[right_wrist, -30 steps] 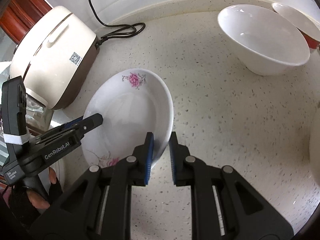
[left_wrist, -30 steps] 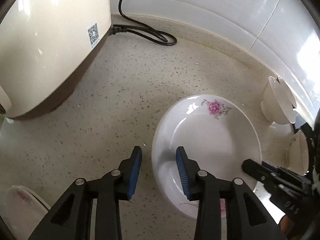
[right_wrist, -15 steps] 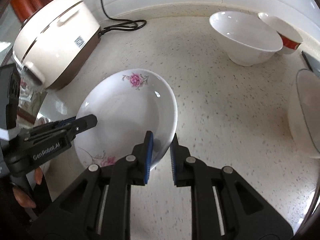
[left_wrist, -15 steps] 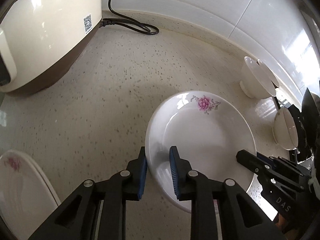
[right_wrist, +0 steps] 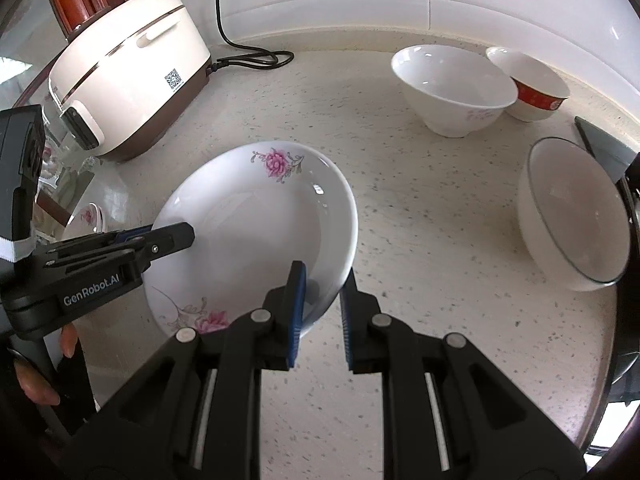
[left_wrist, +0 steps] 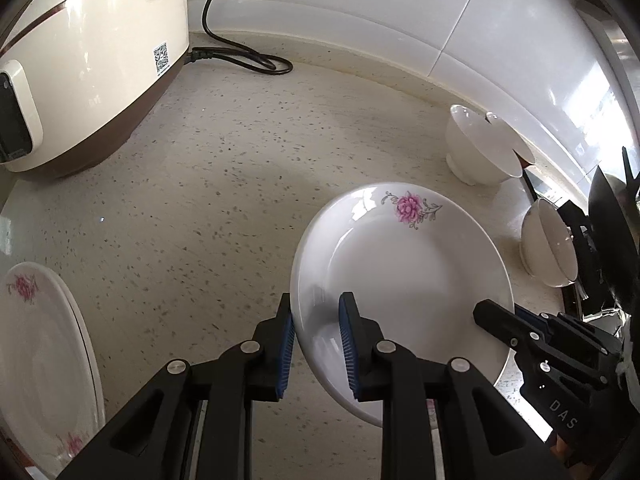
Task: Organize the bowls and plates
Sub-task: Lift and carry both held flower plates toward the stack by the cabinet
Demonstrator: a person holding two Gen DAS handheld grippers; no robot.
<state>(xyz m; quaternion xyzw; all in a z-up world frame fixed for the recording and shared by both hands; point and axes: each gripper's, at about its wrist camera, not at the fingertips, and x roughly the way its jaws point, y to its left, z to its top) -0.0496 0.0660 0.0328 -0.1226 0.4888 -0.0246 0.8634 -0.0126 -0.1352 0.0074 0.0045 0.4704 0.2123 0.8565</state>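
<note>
A white deep plate with pink flowers is held tilted above the speckled counter. My left gripper is shut on its left rim; it shows in the right wrist view. My right gripper is shut on the plate's right rim; it shows in the left wrist view. A second flowered plate lies at the lower left. A white bowl, a red-banded bowl and a dark-rimmed bowl stand to the right.
A cream rice cooker stands at the back left, its black cord trailing along the white tiled wall. A dark stove edge lies at the far right.
Both grippers have lifted the plate higher off the counter and tilted it. The left gripper, open a second ago, has shut on the rim. The second plate has come into view at left.
</note>
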